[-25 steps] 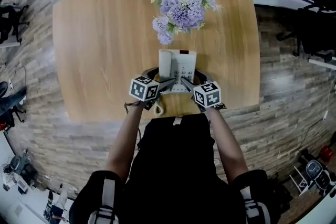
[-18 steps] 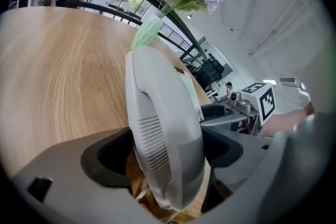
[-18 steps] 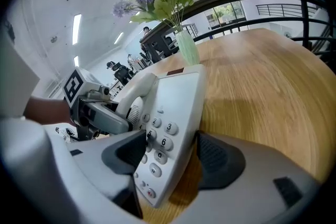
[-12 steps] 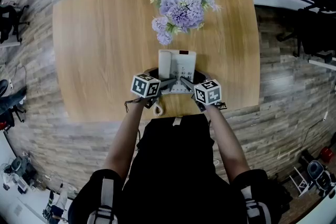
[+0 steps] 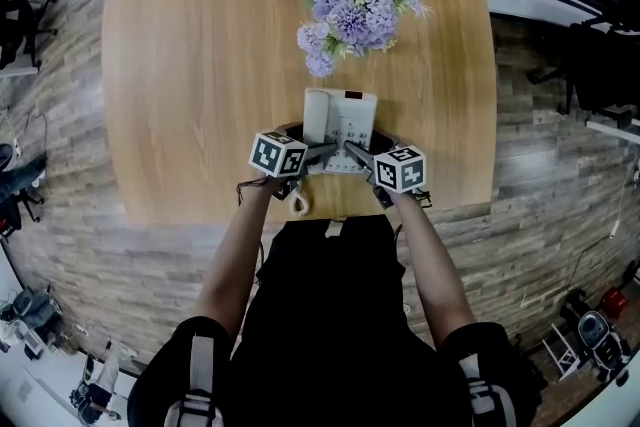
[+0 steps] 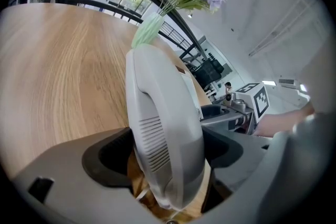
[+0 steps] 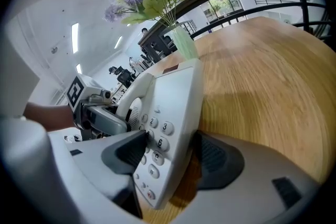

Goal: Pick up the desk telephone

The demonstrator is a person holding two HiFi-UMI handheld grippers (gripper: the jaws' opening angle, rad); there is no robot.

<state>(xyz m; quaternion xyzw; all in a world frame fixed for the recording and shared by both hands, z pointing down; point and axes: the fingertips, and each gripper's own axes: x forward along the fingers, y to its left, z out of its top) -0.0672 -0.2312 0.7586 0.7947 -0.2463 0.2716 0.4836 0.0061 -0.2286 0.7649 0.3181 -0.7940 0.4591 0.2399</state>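
Observation:
A white desk telephone (image 5: pixel 340 120) lies near the front edge of the wooden table (image 5: pixel 190 85), with its handset on the left and its keypad on the right. My left gripper (image 5: pixel 322 155) is shut on the near end of the handset side (image 6: pixel 163 134), which fills the gap between its jaws (image 6: pixel 168 160). My right gripper (image 5: pixel 352 153) is shut on the keypad side of the telephone (image 7: pixel 168 113), one pad on the keys and one under the right edge (image 7: pixel 170 152). The coiled cord (image 5: pixel 300 205) hangs over the table's front edge.
A pale green vase of purple and white flowers (image 5: pixel 355 0) stands just beyond the telephone, its stem end visible in both gripper views (image 6: pixel 149 29) (image 7: pixel 181 39). Bare wood stretches to the left and right. Wood-plank floor surrounds the table.
Both marker cubes have crept slightly forward toward the telephone. The telephone itself has barely shifted on the table.

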